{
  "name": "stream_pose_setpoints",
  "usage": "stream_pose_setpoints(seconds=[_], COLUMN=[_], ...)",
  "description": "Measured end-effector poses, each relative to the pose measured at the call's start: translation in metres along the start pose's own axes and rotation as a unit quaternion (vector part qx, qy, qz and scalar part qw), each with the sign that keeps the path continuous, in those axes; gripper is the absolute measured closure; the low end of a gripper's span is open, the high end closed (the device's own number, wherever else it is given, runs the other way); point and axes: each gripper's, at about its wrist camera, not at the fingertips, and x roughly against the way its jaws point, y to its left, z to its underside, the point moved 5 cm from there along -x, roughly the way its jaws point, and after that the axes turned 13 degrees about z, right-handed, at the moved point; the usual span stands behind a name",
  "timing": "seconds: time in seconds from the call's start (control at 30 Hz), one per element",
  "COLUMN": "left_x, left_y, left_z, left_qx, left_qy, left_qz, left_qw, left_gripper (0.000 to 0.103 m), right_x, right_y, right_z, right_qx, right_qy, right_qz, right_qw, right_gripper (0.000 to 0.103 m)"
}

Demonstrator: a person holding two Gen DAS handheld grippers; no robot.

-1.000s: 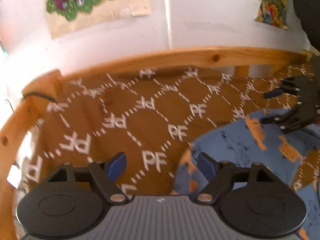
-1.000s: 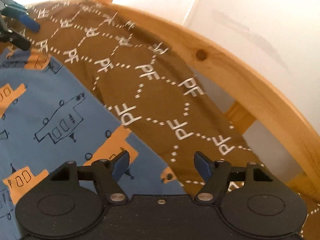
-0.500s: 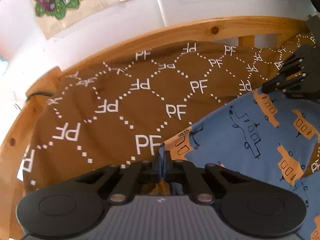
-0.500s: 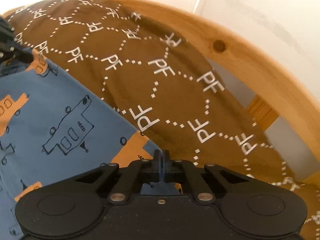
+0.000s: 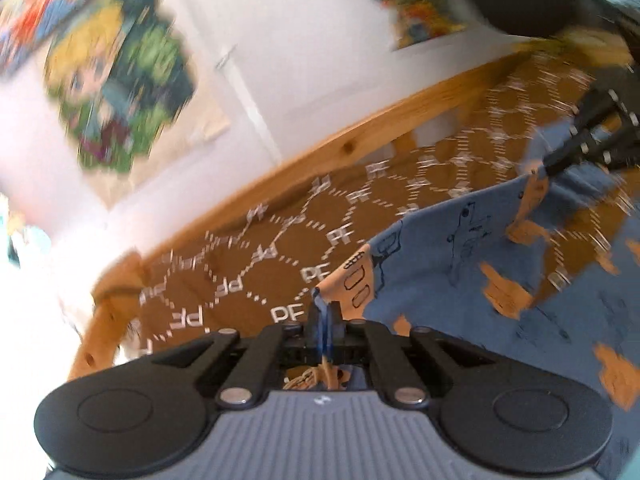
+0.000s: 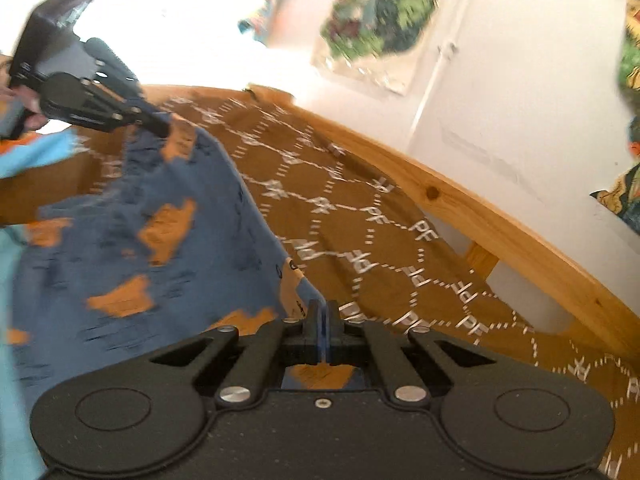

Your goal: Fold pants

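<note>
The pants [image 5: 440, 264] are blue with orange vehicle prints, and they also show in the right wrist view [image 6: 132, 248]. My left gripper [image 5: 323, 316] is shut on one corner of their edge. My right gripper [image 6: 322, 320] is shut on the other corner. The edge hangs stretched between the two, lifted above the brown bedspread [image 5: 260, 272]. The right gripper shows at the upper right of the left wrist view [image 5: 560, 164]. The left gripper shows at the upper left of the right wrist view [image 6: 156, 128]. Both views are blurred by motion.
A brown bedspread with white "PF" pattern [image 6: 360, 216] covers the bed. A curved wooden bed rail [image 5: 360, 136] runs behind it, also in the right wrist view [image 6: 480, 208]. A white wall with colourful posters [image 5: 120, 80] stands behind.
Both grippers went from open to shut on the pants' edge, then lifted it off the bedspread. The views have tilted up towards the wall.
</note>
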Motion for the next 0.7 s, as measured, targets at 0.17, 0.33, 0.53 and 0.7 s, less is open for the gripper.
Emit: stream_pose_setpoints(seconds=[0.17,0.33,0.53,0.7], left_x=[0.032,0.034,0.02,0.017], left_y=[-0.054,-0.099,-0.116,-0.12], left_z=[0.022,0.064,0.108,0.117], left_qx=[-0.098,-0.17,-0.173,-0.19], left_qy=[0.017,0.074,0.125,0.139], left_qz=[0.031,0.059,0.084,0.08], left_qw=[0.9945,0.9809,0.9734,0.9686], left_gripper=[0.102,0.101,0.101,0.102], right_x=[0.065,0.098,0.105,0.103], right_y=[0.025,0.064,0.113,0.128], right_z=[0.03,0.071,0.122,0.135], right_qx=[0.006,0.013,-0.01,-0.019], right_qy=[0.003,0.037,0.077,0.085], right_qz=[-0.029,-0.056,-0.065,-0.053], right_qw=[1.0,0.998,0.995,0.995], right_gripper=[0.103,0.103,0.103,0.103])
